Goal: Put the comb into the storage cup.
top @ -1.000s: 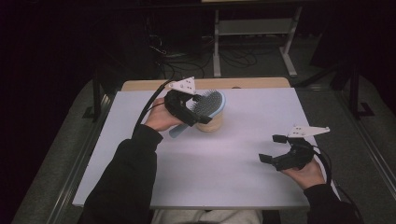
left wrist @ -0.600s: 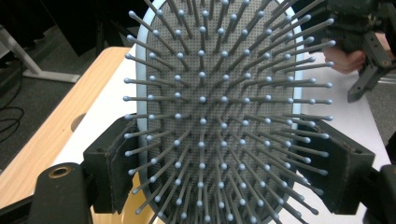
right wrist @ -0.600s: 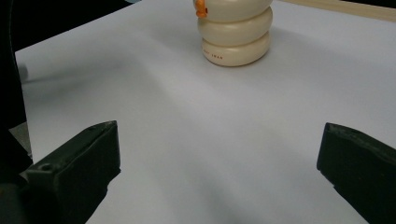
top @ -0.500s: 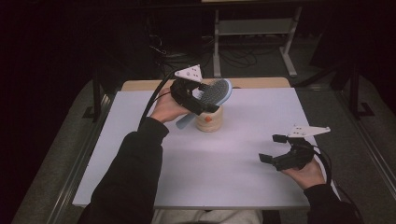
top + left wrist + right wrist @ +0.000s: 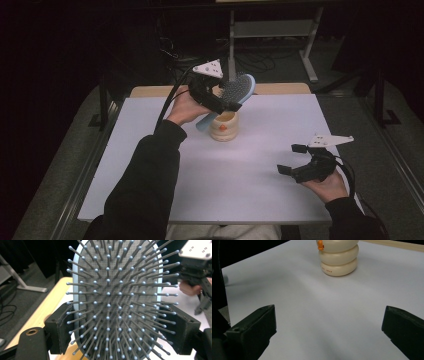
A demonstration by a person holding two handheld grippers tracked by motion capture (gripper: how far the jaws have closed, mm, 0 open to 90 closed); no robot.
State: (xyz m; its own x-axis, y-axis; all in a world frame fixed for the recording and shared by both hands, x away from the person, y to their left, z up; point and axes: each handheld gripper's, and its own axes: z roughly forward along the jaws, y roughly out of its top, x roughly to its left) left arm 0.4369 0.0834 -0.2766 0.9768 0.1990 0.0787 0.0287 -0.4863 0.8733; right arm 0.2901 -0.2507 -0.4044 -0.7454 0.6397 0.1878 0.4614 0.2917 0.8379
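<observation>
I've lifted the hairbrush (image 5: 239, 89) off the cup (image 5: 224, 125), left hand-held gripper (image 5: 223, 104) clamped; right hand-held gripper (image 5: 291, 159) apart.

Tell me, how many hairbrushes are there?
1. The blue hairbrush is clamped in the left gripper, lifted above the cream cup. No other is visible.

The place reads as a lab or recording room rather than a home. A white-topped table (image 5: 250, 190) stands on grey carpet in a dark, unfurnished space, and behind the table loose cables (image 5: 175, 55) lie on the floor beside a pale metal-framed bench (image 5: 272, 30). Dark metal stands (image 5: 380, 95) rise just off the table's right side.
</observation>
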